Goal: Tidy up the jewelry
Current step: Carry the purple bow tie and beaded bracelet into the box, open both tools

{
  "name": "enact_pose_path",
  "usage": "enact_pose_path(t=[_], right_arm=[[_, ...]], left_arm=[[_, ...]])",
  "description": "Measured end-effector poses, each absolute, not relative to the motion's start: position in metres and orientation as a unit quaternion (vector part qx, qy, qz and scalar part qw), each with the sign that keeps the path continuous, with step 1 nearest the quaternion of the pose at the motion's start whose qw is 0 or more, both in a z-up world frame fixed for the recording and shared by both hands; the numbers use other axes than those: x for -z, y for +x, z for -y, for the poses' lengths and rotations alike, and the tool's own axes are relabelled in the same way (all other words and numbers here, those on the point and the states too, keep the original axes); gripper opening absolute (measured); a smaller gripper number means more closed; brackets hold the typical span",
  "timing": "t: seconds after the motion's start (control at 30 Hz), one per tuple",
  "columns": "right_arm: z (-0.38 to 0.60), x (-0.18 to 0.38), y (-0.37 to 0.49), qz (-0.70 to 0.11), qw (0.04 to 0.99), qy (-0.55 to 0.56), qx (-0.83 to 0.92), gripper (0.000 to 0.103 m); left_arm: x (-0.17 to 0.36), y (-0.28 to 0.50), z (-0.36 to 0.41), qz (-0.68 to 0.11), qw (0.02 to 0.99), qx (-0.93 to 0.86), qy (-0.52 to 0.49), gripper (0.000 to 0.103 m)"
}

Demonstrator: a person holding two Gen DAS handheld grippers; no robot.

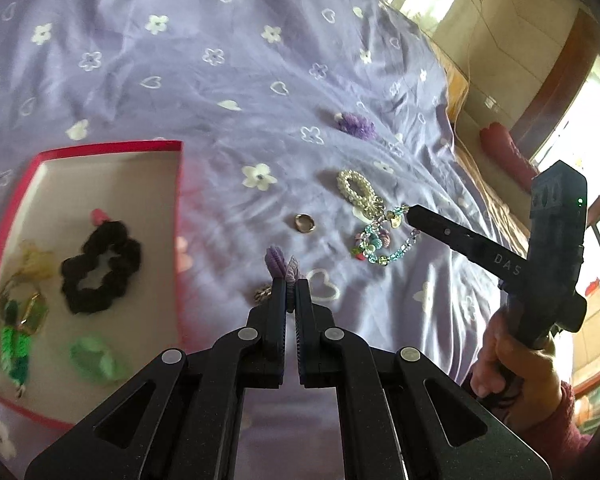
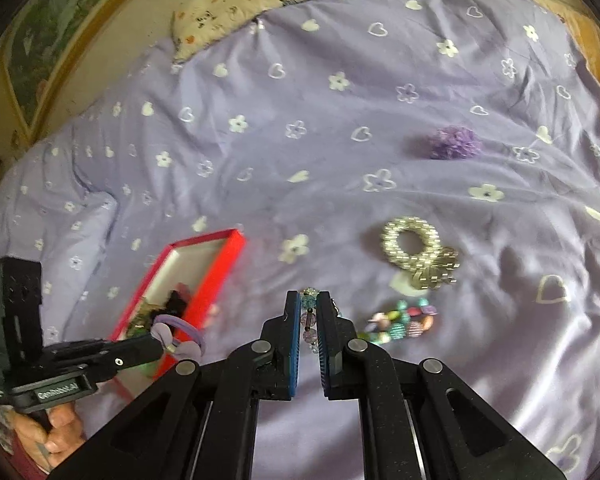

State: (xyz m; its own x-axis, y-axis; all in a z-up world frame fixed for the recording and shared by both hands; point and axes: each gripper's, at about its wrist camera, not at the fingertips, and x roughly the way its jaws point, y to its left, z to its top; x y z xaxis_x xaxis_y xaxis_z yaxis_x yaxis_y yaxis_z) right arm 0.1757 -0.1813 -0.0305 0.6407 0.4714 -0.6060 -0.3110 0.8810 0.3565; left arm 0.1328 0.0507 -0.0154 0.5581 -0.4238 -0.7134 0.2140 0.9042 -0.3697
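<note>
Left tongs [image 1: 291, 280]: closed on a small purple hair tie with a bow [image 1: 281, 266], held above the bed sheet [image 1: 180, 60] beside the red box [image 1: 112, 147]. Right tongs [image 2: 309, 300]: closed on a beaded bracelet [image 2: 309, 322], its colourful end [image 2: 400, 322] trailing on the sheet.

In the box: one black scrunchie [image 1: 100, 266], several green and yellow pieces, too blurred to count.

Loose on the sheet: one pearl bracelet [image 1: 358, 190], one ring [image 1: 305, 223], one purple pompom [image 1: 356, 124].
</note>
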Motion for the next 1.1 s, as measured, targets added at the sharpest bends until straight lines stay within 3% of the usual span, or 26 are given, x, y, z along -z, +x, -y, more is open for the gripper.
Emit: enact_pose_path(t=[1.1], right_arm=[[0.010, 0.029, 0.147, -0.383, 0.843, 0.063, -0.373, 0.007]], left_arm=[[0.036, 0.067, -0.212, -0.415, 0.883, 0.055, -0.214, 0.003]])
